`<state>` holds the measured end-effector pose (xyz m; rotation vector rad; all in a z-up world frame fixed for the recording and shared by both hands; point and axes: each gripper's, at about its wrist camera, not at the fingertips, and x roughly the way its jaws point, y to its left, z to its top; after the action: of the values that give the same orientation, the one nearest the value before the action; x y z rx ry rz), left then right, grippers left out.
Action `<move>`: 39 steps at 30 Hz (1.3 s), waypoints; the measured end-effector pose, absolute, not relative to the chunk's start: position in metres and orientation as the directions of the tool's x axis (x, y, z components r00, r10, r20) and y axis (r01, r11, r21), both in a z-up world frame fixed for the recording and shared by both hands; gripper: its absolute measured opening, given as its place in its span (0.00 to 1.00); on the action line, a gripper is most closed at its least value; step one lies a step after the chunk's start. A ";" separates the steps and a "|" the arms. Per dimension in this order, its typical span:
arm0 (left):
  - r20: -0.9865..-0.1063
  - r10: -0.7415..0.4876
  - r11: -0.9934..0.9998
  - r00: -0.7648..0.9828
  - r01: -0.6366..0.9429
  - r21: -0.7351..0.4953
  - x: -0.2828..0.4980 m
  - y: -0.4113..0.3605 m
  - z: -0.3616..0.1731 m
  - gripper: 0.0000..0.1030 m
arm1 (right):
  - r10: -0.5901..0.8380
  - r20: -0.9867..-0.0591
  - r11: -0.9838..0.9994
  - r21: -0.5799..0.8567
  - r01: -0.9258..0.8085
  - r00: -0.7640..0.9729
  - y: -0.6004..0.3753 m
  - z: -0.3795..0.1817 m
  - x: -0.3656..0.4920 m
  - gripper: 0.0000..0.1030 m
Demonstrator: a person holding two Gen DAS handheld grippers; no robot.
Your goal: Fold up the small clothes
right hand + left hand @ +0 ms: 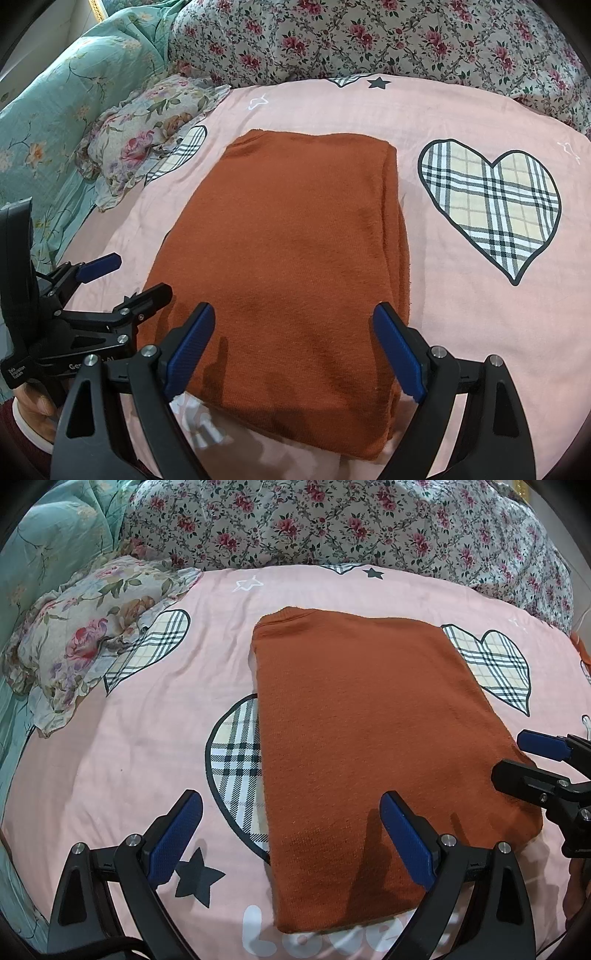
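A rust-orange knit garment lies folded into a long rectangle on the pink bedsheet; it also shows in the right wrist view. My left gripper is open and empty, hovering over the garment's near left edge. My right gripper is open and empty above the garment's near end. The right gripper appears at the right of the left wrist view, and the left gripper at the left of the right wrist view.
A floral pillow lies at the left on the pink sheet with plaid hearts. A flowered quilt is heaped along the back, and a teal blanket at the left.
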<state>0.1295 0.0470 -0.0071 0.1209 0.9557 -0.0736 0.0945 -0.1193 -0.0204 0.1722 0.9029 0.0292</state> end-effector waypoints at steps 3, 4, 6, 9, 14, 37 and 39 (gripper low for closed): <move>-0.818 -0.010 0.991 0.575 0.117 0.070 0.130 0.046 -0.007 0.94 | 0.095 -0.777 0.986 0.160 0.048 0.623 -0.120 -0.020 0.094 0.85; -0.819 -0.010 0.990 0.574 0.119 0.072 0.130 0.046 -0.007 0.94 | 0.096 -0.777 0.986 0.160 0.048 0.622 -0.120 -0.020 0.094 0.85; -0.819 -0.011 0.990 0.573 0.121 0.072 0.131 0.045 -0.007 0.94 | 0.096 -0.777 0.986 0.160 0.047 0.622 -0.120 -0.020 0.094 0.85; -0.819 -0.010 0.990 0.573 0.121 0.072 0.131 0.045 -0.007 0.94 | 0.097 -0.777 0.986 0.160 0.047 0.622 -0.121 -0.019 0.095 0.85; -0.819 -0.010 0.990 0.574 0.122 0.073 0.132 0.045 -0.007 0.94 | 0.096 -0.777 0.986 0.160 0.048 0.623 -0.121 -0.019 0.095 0.85; -0.819 -0.001 0.986 0.574 0.136 0.094 0.143 0.043 -0.011 0.94 | 0.090 -0.778 0.987 0.152 0.047 0.622 -0.127 -0.018 0.100 0.85; -0.815 0.002 0.986 0.580 0.133 0.097 0.145 0.043 -0.010 0.94 | 0.090 -0.775 0.987 0.153 0.047 0.626 -0.127 -0.017 0.101 0.85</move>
<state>0.1453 0.0431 -0.0103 0.1538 0.9504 -0.0772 0.1010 -0.1270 -0.0167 0.1639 0.8953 0.0253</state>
